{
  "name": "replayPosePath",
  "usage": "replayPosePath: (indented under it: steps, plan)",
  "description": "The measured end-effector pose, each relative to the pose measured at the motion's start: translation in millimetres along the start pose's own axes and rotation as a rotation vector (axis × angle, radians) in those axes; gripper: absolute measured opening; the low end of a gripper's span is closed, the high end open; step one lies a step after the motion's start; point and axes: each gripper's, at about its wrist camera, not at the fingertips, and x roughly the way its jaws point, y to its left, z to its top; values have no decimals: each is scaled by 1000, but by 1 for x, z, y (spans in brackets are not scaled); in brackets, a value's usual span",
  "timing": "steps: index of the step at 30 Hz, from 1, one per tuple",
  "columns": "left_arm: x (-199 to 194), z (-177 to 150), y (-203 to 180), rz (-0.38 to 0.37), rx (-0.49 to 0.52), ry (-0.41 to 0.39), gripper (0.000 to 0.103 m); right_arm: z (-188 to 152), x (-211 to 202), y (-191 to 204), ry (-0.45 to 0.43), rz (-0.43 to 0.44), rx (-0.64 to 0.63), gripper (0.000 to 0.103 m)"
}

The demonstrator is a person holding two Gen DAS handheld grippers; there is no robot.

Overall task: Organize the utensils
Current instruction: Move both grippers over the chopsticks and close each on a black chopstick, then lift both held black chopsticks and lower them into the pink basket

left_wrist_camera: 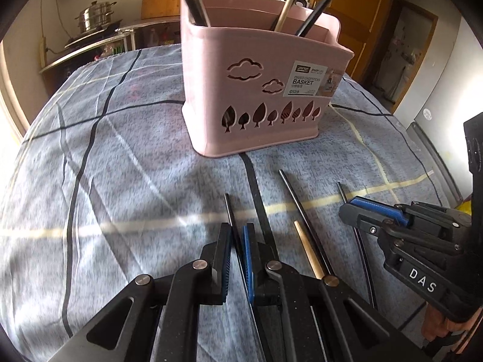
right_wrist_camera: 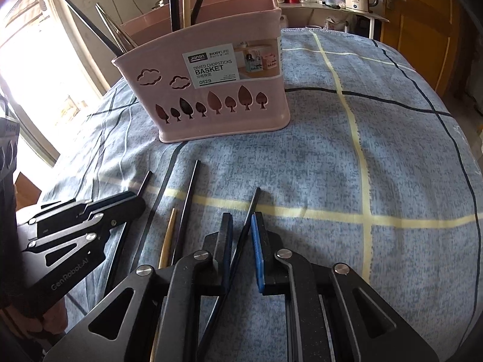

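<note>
My left gripper (left_wrist_camera: 238,232) is pinched together on a thin black chopstick (left_wrist_camera: 228,208), whose tip sticks out past the blue pads and points toward the pink basket (left_wrist_camera: 256,69). From the right wrist view my right gripper (right_wrist_camera: 241,226) has a second black chopstick (right_wrist_camera: 253,202) running up between its fingers; there I see a sliver of space on the left side of the stick, so I cannot tell for certain that both pads bear on it, though the jaws stand nearly together. In the left wrist view that right gripper (left_wrist_camera: 351,208) appears low at the right, with the stick's tip poking out just beyond it. Between my two tools, flat on the blue checked cloth (right_wrist_camera: 392,150), lie another long black chopstick (left_wrist_camera: 294,199) and a pale wooden chopstick (left_wrist_camera: 306,249), side by side and close to each other. The basket stands upright on the cloth ahead of both tools, well apart from their tips, with cloud and tree cut-outs and a label reading BASKET on its front wall. Several sticks, dark and pale, already stand in its compartments, leaning outward over the rim.
</note>
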Motion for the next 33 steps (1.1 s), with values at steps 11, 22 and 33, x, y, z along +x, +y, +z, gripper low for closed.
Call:
replayPosePath:
  steps: [11, 22, 33]
  plan:
    - [-23, 10, 4, -20, -26, -31, 6, 9, -18, -6, -33, 50, 17, 7]
    - [-107, 41, 2, -53, -20, -199, 4, 41, -88, 3, -201, 67, -24, 5]
    - [-163, 76, -4, -55, 15, -337, 4, 68, -147, 3, -384, 64, -51, 4]
